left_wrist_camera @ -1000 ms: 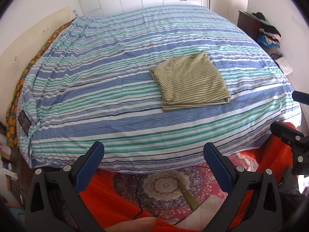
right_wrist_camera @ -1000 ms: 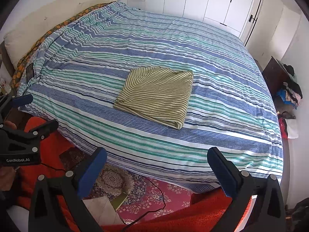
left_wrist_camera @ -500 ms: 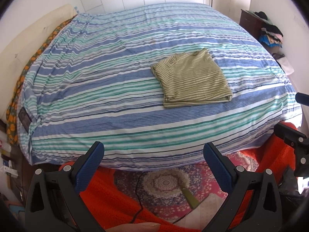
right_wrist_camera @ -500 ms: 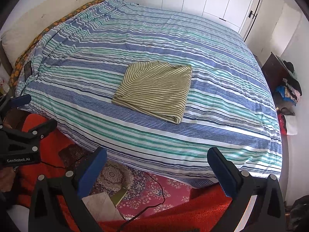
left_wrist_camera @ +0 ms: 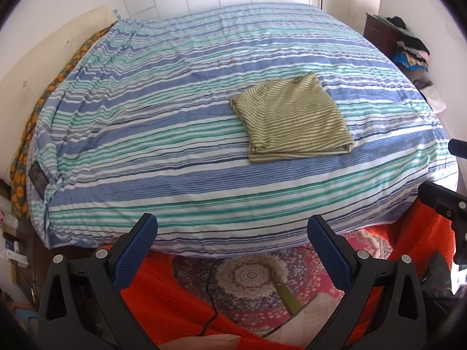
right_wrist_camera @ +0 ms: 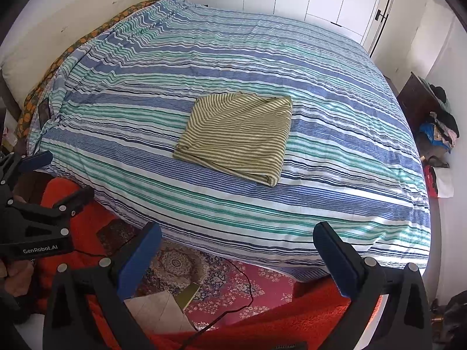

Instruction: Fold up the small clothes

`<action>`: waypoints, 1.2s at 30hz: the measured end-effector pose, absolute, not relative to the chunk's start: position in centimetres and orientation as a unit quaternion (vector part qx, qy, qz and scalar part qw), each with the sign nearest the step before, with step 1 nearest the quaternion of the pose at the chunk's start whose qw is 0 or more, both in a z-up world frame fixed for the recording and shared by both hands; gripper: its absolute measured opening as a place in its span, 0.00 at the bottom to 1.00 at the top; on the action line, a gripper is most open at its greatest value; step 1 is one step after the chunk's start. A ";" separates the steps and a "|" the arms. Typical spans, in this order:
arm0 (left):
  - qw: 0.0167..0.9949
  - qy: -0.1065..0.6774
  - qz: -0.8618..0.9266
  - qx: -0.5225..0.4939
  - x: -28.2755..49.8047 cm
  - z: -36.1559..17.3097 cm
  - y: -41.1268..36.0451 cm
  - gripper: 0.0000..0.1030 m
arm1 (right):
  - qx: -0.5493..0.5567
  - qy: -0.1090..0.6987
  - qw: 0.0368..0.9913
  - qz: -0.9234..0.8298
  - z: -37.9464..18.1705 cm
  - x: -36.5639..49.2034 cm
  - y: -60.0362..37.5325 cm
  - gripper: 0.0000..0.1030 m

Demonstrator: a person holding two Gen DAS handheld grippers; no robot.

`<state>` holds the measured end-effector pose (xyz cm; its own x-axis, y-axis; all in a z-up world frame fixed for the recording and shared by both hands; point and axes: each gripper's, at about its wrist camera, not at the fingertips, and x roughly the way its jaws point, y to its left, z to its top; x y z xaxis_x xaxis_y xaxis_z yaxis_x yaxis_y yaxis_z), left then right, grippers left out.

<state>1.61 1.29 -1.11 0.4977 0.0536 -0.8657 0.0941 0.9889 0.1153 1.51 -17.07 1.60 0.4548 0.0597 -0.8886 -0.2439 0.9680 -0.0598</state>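
Folded olive-striped garment (left_wrist_camera: 294, 118) lying flat on the striped bed (left_wrist_camera: 175, 122), both hand-held grippers, left (left_wrist_camera: 232, 258) and right (right_wrist_camera: 238, 259), released, empty and drawn back past the mattress edge since a second ago, suggesting folding is complete.

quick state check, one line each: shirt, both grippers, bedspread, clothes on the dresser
shirt: folded, flat on the bed, untouched
left gripper: open, empty, short of the bed edge
right gripper: open, empty, short of the bed edge
bedspread: spread over the bed, lightly wrinkled
clothes: unfolded heap on the dresser
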 end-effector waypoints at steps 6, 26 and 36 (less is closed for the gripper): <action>0.863 0.499 -0.007 0.077 1.7 -1.1 1.3 0.99 | -0.077 0.514 0.849 0.100 1.4 1.9 -17.1 0.99; 0.870 0.488 -0.009 0.067 2.2 -0.1 1.2 0.99 | -0.081 0.498 0.858 0.097 2.1 2.5 -17.0 1.00; 0.869 0.489 -0.009 0.073 2.3 -0.2 0.8 0.99 | -0.085 0.498 0.859 0.083 1.9 2.6 -17.5 1.00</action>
<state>2.32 0.78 -0.15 0.5221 0.0551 -0.8511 0.0866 0.9893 0.1173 2.62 -17.47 1.86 0.4901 0.0572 -0.8698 -0.2272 0.9717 -0.0641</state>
